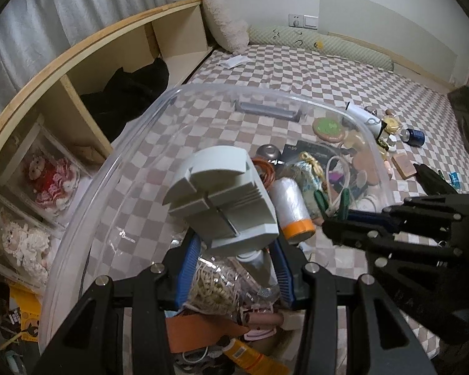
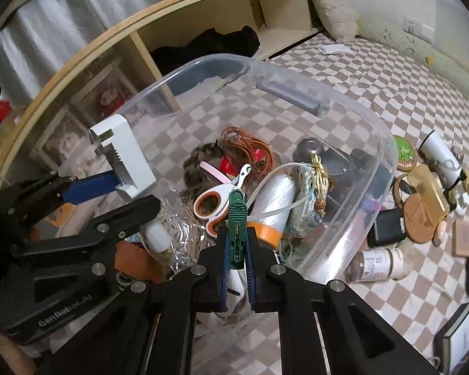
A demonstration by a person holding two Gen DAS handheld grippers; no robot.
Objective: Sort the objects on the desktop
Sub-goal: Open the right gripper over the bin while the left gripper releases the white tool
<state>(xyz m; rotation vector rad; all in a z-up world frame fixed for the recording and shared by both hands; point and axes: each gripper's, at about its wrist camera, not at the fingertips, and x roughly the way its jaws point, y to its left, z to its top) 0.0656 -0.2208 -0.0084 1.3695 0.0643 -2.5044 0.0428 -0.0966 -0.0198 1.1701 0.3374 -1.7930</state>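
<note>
Left gripper clamps a grey plastic block, right gripper pinches a green clip, both poised over the clear bin. Best to let go low, over a gap between the scissors and tape roll.

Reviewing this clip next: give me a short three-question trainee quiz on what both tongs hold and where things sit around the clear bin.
1. True or false: the left tongs are empty.
2. What do the right tongs grip? A) the orange-handled scissors B) a green clip C) the orange cord
3. Fill in: the white bottle with a printed label lies ____ the clear plastic bin, on the checkered cover.

Key
1. False: they grip a grey-white plastic clamp block, held above the bin.
2. B. The scissors and cord lie loose in the bin.
3. Outside, close by its wall.
</note>
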